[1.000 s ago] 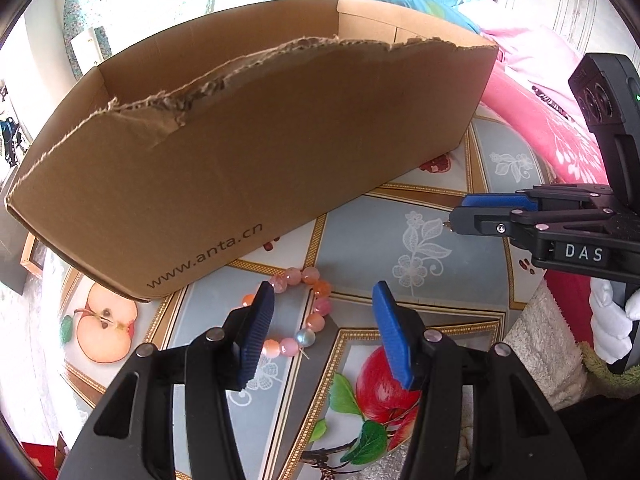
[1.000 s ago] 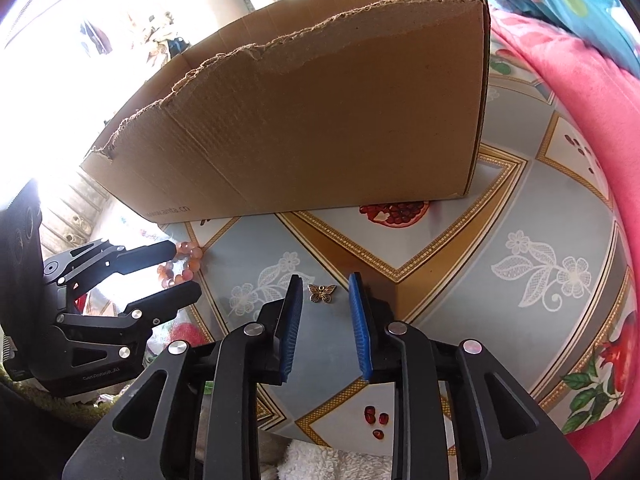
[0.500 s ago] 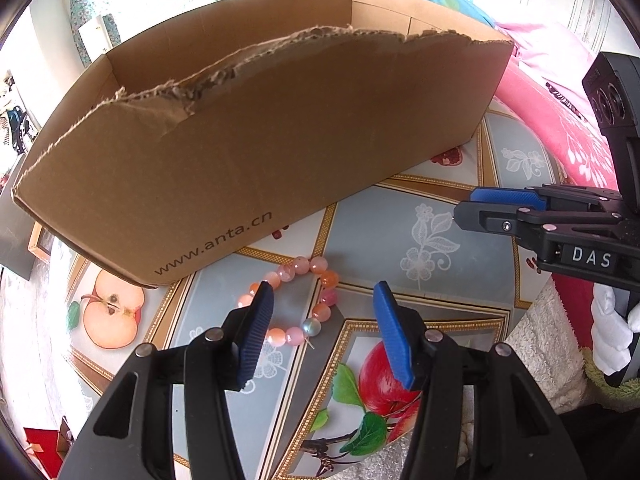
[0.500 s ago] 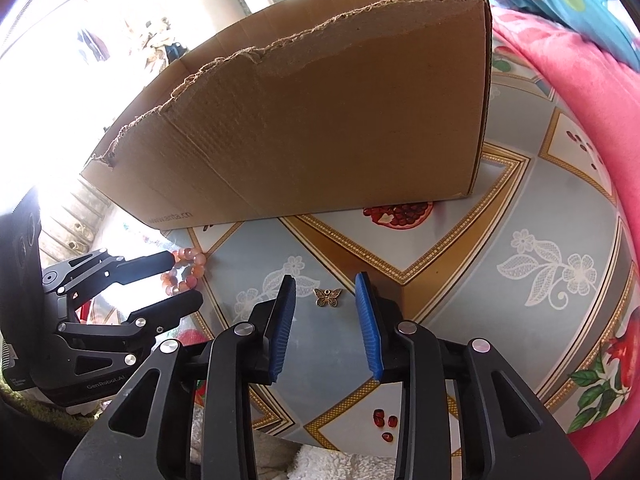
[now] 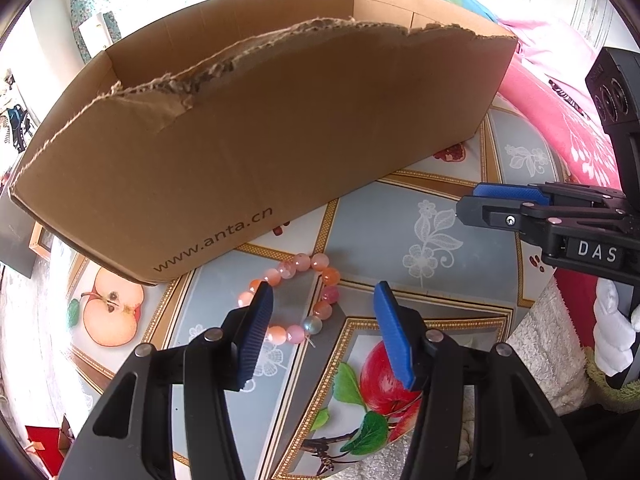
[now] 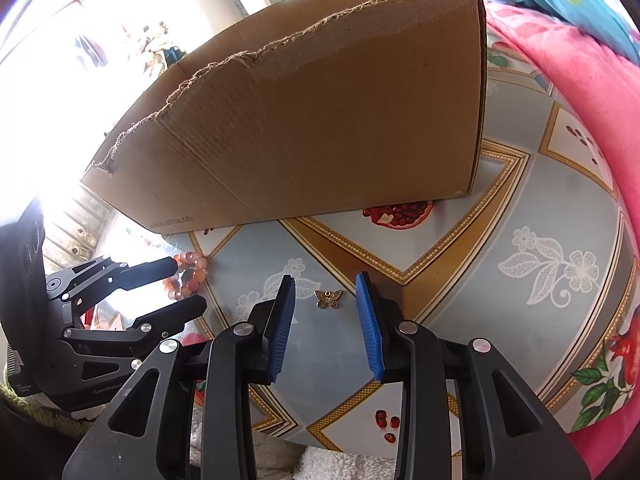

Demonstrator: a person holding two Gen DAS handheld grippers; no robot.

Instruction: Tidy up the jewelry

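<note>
While the cardboard box stands on the patterned tablecloth, the left gripper hangs before its printed front with jaws spread, the bead bracelet lying flat between its fingertips. Further right along the box front, the right gripper sits jaws apart around a small butterfly charm on the cloth.

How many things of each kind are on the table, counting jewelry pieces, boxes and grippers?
Bead bracelet: 1
Butterfly charm: 1
Cardboard box: 1
Grippers: 2, the left gripper and the right gripper, both open
Total: 5
</note>
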